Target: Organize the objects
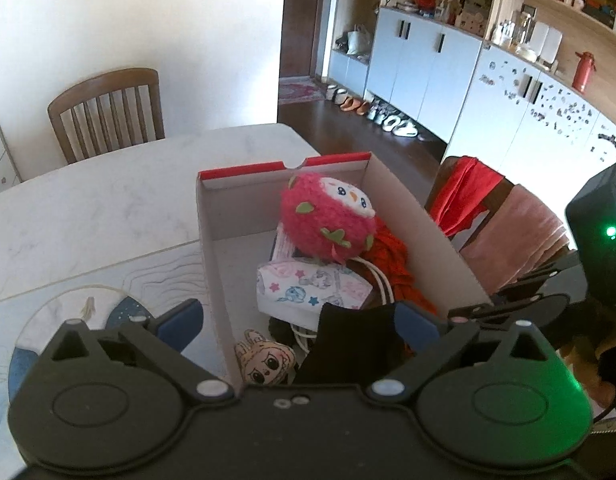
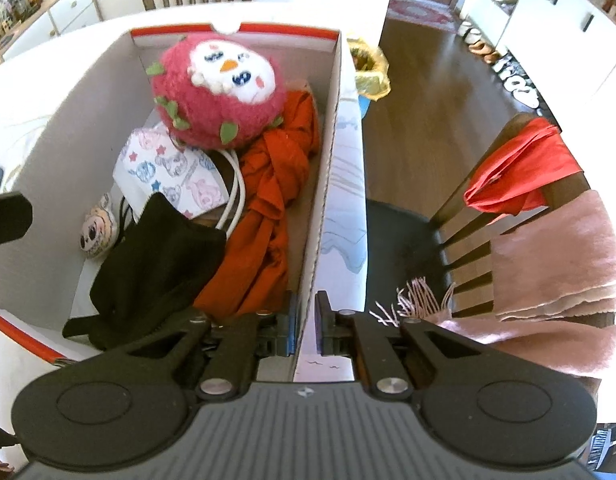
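Black cloth (image 1: 348, 344) sits nearest in the left wrist view, lying between the spread blue pads of the left gripper (image 1: 299, 324); the jaws stand wide apart and straddle the near-left wall of the cardboard box (image 1: 215, 280), one pad outside over the table mat (image 1: 67, 300), the other inside against the cloth, so nothing is pinched. Ahead of the jaws lie a printed pouch (image 1: 308, 288), a pink plush owl (image 1: 328, 220) and a small doll face (image 1: 265, 364) just below the jaw line. In the right wrist view, the right gripper (image 2: 305, 332) has its jaws drawn close around the box's right wall (image 2: 328, 184), which runs straight between the fingers; they look to be pinching it. Left of those jaws lie the orange-red cloth (image 2: 267, 208), the black cloth and the plush. I judge the risks to be these: the thin wall could buckle or slip if the box is pulled by one side, and the left jaws, closing now, might catch wall and cloth together, dragging the cloth out.
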